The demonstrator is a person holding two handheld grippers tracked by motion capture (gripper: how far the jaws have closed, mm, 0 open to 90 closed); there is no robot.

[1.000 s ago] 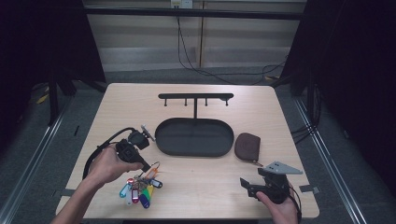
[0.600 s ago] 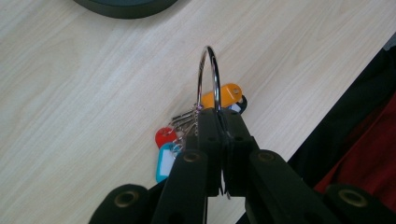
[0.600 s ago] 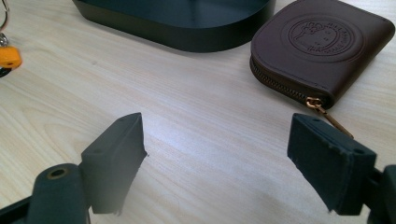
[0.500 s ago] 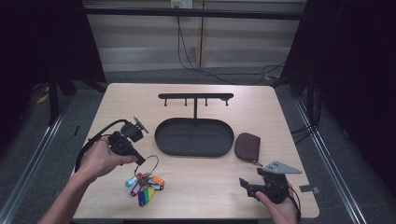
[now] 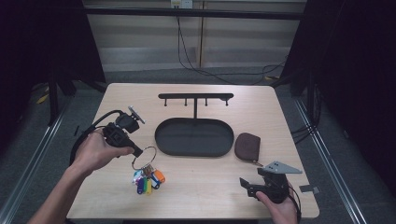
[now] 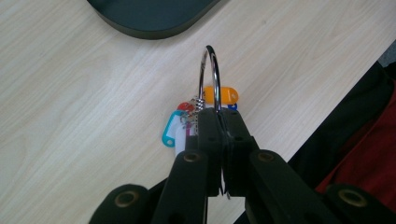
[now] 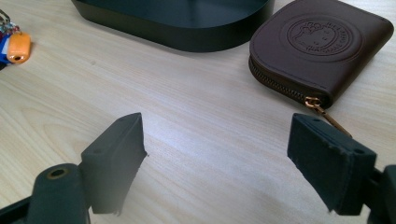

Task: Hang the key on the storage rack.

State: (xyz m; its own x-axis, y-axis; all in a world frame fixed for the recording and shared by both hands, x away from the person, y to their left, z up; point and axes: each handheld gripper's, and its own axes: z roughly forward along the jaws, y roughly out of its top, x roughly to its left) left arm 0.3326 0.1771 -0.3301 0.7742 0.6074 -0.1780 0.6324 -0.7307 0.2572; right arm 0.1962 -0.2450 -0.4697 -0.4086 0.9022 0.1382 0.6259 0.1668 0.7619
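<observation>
The left gripper (image 5: 136, 151) is clamped on the key ring (image 6: 209, 77), just left of the black tray (image 5: 194, 148), tags dangling. Thin, stiff, slick wire, likely light, so pinching the bare ring suits. The tray is empty. The right gripper (image 7: 217, 158) sits open.

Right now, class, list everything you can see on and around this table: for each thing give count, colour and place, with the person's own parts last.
Table: one, light wood, centre.
Key rack with oval tray: one, black, mid-table.
Zip pouch: one, brown, right of the tray.
Key ring: one, silver, clamped in the left gripper.
Key tags: several, orange, blue, green and others, hanging from the ring.
Left gripper: black, shut on the ring, left of the tray.
Right gripper: black, open, near the front right edge.
</observation>
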